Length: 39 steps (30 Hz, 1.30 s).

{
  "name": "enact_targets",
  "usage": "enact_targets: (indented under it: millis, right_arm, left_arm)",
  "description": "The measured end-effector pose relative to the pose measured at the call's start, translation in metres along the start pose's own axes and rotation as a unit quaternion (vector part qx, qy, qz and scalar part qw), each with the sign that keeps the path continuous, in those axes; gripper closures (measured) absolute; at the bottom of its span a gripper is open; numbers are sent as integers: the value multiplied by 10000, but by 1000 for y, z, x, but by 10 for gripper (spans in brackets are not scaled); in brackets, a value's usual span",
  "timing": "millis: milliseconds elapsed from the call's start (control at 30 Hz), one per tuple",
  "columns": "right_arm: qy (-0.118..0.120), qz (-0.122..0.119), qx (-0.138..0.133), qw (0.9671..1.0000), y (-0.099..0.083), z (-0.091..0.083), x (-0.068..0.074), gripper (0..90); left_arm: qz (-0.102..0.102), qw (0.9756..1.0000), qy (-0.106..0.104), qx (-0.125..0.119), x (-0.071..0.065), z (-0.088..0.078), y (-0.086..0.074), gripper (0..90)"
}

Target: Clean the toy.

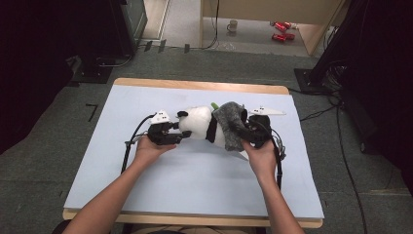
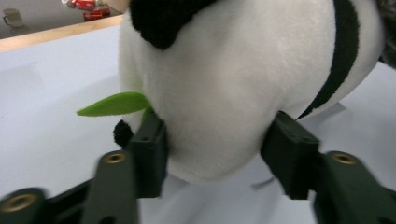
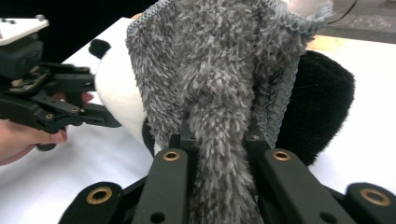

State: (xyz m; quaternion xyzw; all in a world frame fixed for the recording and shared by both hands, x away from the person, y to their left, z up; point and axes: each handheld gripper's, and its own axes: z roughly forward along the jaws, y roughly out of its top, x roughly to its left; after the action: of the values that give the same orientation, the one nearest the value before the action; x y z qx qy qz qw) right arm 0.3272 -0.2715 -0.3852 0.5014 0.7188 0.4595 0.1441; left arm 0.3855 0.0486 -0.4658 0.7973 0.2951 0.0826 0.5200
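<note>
On the pale blue bench [image 1: 146, 185], the left tongs [image 1: 181, 136] clamp the plush panda [image 1: 199, 124] by its head to steady it; beyond, the right tongs [image 3: 217, 140] grip the grey fuzzy garment [image 3: 205, 70], stretching it over the body.

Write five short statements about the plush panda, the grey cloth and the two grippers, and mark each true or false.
1. The right gripper is shut on the grey fuzzy cloth. True.
2. The plush panda lies on the floor. False: it lies on the table.
3. The left gripper has the panda's white head between its jaws. True.
4. A green felt leaf sticks out by the panda. True.
5. The cloth is red. False: it is grey.
</note>
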Motion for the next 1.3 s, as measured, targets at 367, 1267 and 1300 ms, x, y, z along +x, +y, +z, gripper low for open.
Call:
enact_targets:
  millis: [367, 1267, 1300]
  right_arm:
    - [123, 60, -181, 9997, 15, -14, 8, 781]
    - [987, -436, -24, 9942, 3, 40, 81, 780]
    - [871, -550, -19, 9947, 3, 40, 81, 780]
  left_arm:
    - [-413, 9983, -290, 275, -13, -14, 6, 713]
    - [-895, 9956, -43, 264, -46, -30, 5, 708]
    - [-891, 9956, -29, 278, -46, -30, 5, 707]
